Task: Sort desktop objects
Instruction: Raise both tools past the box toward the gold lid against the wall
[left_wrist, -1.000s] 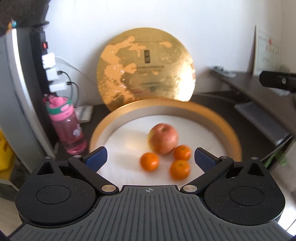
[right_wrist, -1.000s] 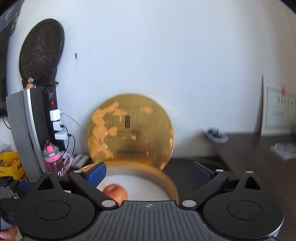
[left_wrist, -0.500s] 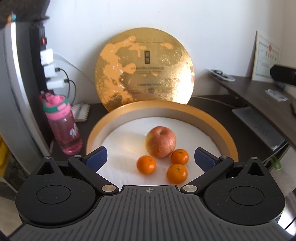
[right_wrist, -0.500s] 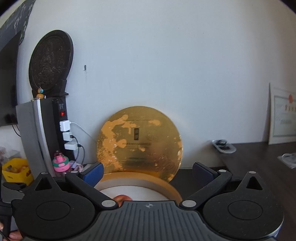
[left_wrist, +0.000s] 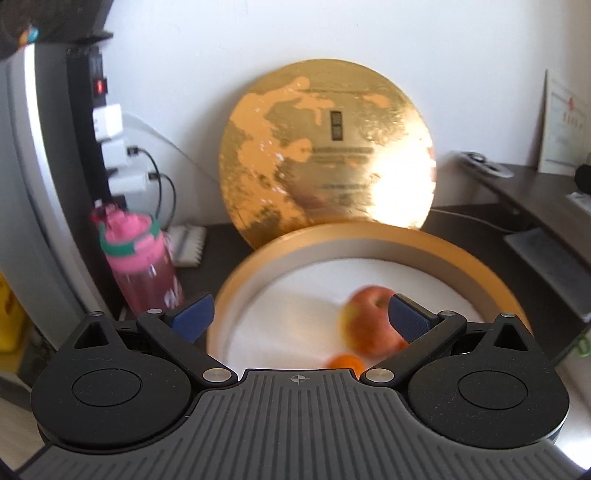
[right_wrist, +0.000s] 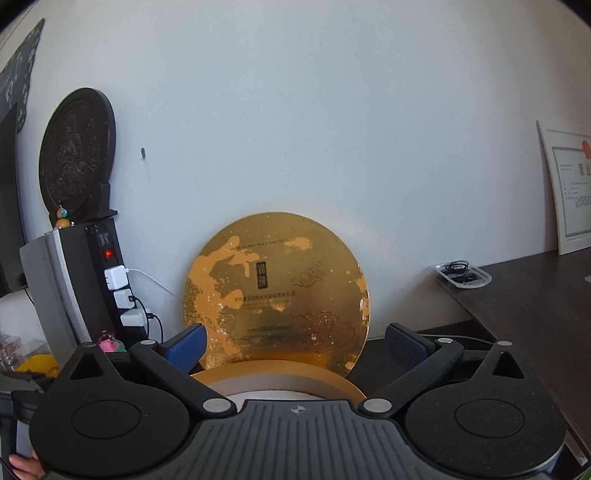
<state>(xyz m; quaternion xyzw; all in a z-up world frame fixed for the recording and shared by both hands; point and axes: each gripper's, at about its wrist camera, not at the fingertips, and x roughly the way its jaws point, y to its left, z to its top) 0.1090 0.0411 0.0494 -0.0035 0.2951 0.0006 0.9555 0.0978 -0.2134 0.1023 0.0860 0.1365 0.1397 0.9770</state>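
Observation:
A round gold box with a white lining holds a red-yellow apple and a tangerine; any other fruit is hidden behind my gripper body. Its gold lid leans upright on the wall behind. My left gripper hovers open over the box's near-left part, its right fingertip in front of the apple. In the right wrist view, my right gripper is open, its jaws have just been opening, and nothing is between them. It faces the lid, with only the box rim showing.
A pink bottle stands left of the box, beside a tower power strip with plugged chargers. A keyboard lies on the right. On the raised shelf sit a clear plastic container and a framed certificate.
The left gripper has moved left, so the fruit now sits low and right in its view and the bottle is nearer. In the right wrist view the apple has dropped out of sight.

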